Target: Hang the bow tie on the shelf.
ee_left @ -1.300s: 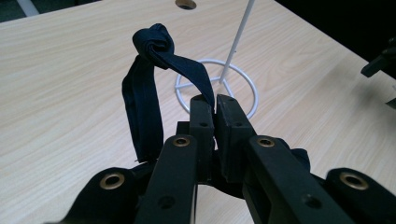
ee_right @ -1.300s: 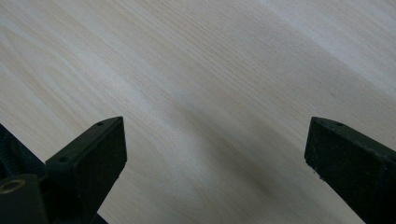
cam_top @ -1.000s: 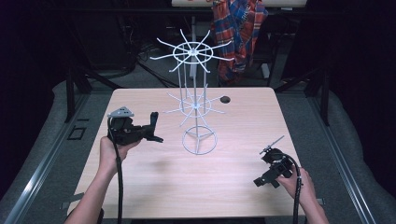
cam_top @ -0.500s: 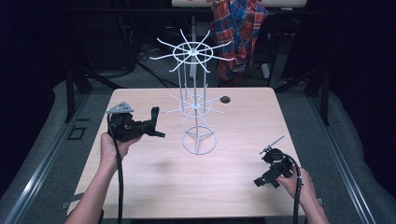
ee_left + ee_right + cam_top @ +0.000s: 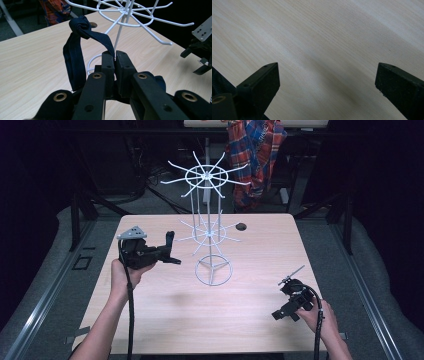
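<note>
Strap: dark navy fabric strap (image 5: 75,60) with a knot at its top, one end pinched in my left gripper; the rest loops up and hangs down the near side of the jaws. In the high view it's the dark bit (image 5: 170,240) sticking up at the gripper's tip.
Left gripper: left gripper (image 5: 114,56) has its jaws pressed together on the strap end, basically no gap between the pads. I've got it held above the table's left half, tip pointing toward the rack.
Rack: white wire rack (image 5: 212,232), two tiers of spoke-like hooks on a center post with a ring base. It stands mid-table, a bit toward the far edge. From the left gripper view the lower tier's hooks (image 5: 140,17) spread out just past the strap, and I can't tell if the strap touches any wire.
Right gripper: right gripper (image 5: 327,82) has its jaws spread wide with nothing between them, just bare wood under it. In the high view it sits low at the table's near right corner (image 5: 292,297), well apart from the rack.
Table: light wood table (image 5: 165,320), with a small dark round hole (image 5: 241,226) near the far edge behind the rack.
Background: plaid shirt (image 5: 255,155) hanging behind the table.
</note>
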Tool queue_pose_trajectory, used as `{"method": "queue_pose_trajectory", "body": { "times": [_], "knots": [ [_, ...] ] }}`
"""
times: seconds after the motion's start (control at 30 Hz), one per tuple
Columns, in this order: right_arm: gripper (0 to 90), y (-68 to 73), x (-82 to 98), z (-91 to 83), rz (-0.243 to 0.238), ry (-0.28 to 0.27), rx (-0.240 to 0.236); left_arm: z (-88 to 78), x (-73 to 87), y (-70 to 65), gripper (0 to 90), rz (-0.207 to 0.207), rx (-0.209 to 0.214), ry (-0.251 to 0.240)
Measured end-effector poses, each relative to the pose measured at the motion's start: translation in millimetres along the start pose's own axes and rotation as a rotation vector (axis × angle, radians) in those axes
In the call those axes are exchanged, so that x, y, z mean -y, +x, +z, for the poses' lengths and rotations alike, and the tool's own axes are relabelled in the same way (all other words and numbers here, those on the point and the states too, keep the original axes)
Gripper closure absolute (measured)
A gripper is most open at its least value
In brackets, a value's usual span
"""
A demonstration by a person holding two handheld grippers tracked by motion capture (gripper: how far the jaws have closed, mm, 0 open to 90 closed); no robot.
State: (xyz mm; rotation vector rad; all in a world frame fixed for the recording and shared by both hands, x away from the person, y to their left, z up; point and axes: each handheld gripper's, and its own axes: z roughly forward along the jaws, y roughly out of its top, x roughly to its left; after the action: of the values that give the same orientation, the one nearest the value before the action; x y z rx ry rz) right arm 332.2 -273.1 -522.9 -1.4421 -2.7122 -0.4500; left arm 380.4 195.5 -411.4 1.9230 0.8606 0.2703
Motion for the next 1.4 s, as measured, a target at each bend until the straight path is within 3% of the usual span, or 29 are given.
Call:
{"method": "queue_pose_trajectory", "body": {
  "times": [0.3,0.43,0.47,0.53,0.6,0.67,0.73,0.8,0.9,1.0,1.1,1.13,1.27,1.4],
  "knots": [
    [5.4,-0.2,0.1,-0.1,-0.001,0.001,-0.001,5.1,-3.6,-5.1,85.7,0.022,0.011,0.008],
    [5.3,-1.8,-0.8,-1.1,-0.023,0.019,-0.003,9.1,-4.4,-7.0,85.7,0.031,0.013,0.015],
    [5.3,-0.3,0.1,0.1,-0.001,0.001,-0.002,10.2,-4.7,-7.6,85.7,0.034,0.011,0.022],
    [5.4,-0.6,-0.1,0.0,-0.004,0.003,-0.007,12.7,-5.2,-9.0,85.7,0.049,-0.003,0.026],
    [5.4,-1.2,-1.5,-2.7,-0.013,0.051,-0.014,14.9,-5.8,-9.7,85.7,0.057,-0.006,0.033],
    [5.4,-0.8,-0.4,-0.6,-0.004,0.018,-0.013,17.3,-6.1,-9.9,85.7,0.059,-0.006,0.038],
    [5.3,-2.2,-1.0,-1.3,-0.027,0.024,-0.004,19.6,-6.1,-9.1,85.8,0.059,-0.005,0.041],
    [5.3,0.8,0.7,1.0,0.027,-0.003,-0.027,22.8,-5.7,-8.3,85.8,0.056,-0.004,0.042],
    [5.4,-2.0,-1.0,-1.3,-0.018,0.031,-0.015,26.5,-5.3,-7.5,85.8,0.057,-0.004,0.055],
    [5.4,-1.7,-0.4,-0.1,-0.012,0.011,-0.012,31.2,-4.6,-6.7,85.8,0.057,-0.003,0.061],
    [5.4,-2.6,-0.7,-1.1,-0.025,0.026,-0.005,34.7,-4.2,-6.5,85.8,0.053,0.002,0.071],
    [5.4,-1.0,0.7,0.9,0.004,-0.006,-0.009,36.6,-3.9,-6.3,85.9,0.054,0.001,0.07],
    [5.4,-1.0,0.9,1.0,0.007,-0.008,-0.007,41.8,-3.2,-5.9,86.0,0.052,0.002,0.082],
    [5.4,-2.9,-0.6,-1.7,-0.026,0.028,-0.004,46.7,-2.3,-5.5,86.0,0.056,0.003,0.092]
  ]
}}
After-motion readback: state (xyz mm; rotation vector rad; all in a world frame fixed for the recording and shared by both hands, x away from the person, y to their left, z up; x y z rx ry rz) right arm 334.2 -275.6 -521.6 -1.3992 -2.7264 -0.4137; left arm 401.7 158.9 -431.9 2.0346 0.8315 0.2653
